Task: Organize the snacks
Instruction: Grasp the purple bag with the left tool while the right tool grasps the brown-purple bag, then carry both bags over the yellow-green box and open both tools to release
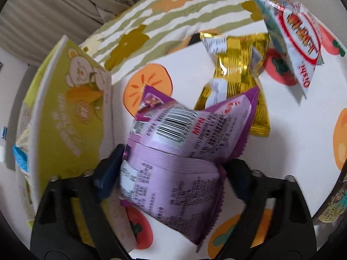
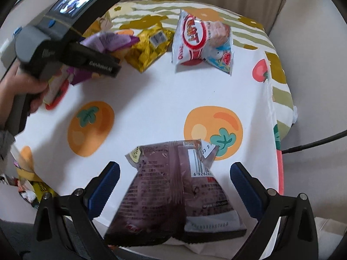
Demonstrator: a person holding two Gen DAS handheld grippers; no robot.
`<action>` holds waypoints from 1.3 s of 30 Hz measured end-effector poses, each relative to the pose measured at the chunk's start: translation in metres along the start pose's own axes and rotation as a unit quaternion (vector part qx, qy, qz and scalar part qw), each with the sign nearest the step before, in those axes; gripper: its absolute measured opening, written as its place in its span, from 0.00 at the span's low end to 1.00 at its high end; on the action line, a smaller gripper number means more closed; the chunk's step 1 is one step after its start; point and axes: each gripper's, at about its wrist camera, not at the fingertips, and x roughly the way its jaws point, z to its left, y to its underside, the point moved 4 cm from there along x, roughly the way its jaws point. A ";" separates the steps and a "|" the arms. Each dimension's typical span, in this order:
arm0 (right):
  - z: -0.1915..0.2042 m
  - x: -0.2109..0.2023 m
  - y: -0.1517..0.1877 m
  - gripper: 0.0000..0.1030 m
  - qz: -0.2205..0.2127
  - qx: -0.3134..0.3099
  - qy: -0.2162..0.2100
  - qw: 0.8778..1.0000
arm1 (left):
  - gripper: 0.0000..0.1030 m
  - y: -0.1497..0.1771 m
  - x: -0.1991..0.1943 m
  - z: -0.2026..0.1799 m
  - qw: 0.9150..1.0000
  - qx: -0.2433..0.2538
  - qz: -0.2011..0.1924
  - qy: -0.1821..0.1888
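A purple snack packet (image 1: 173, 156), back side up with its barcode showing, sits bent between the fingers of my left gripper (image 1: 173, 171), and both pads press on its sides. It shows again in the right wrist view as purple foil (image 2: 110, 40) under that gripper's body. A dark maroon packet (image 2: 173, 186) lies on the tablecloth between the blue pads of my right gripper (image 2: 175, 186), which stands open with a gap on either side. A gold packet (image 1: 236, 75) (image 2: 149, 45) and a white-and-red packet (image 1: 299, 43) (image 2: 199, 39) lie farther back.
A yellow-green box with a bear print (image 1: 71, 108) stands open just left of the left gripper. The round table wears a fruit-print cloth (image 2: 151, 99). A hand (image 2: 26, 91) holds the left gripper. A black cable (image 2: 314, 143) runs off the right edge.
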 end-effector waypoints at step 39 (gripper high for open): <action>-0.030 -0.017 -0.007 0.64 -0.034 0.059 -0.049 0.996 | 0.62 0.043 -0.111 -0.005 0.996 -0.040 -0.065 0.047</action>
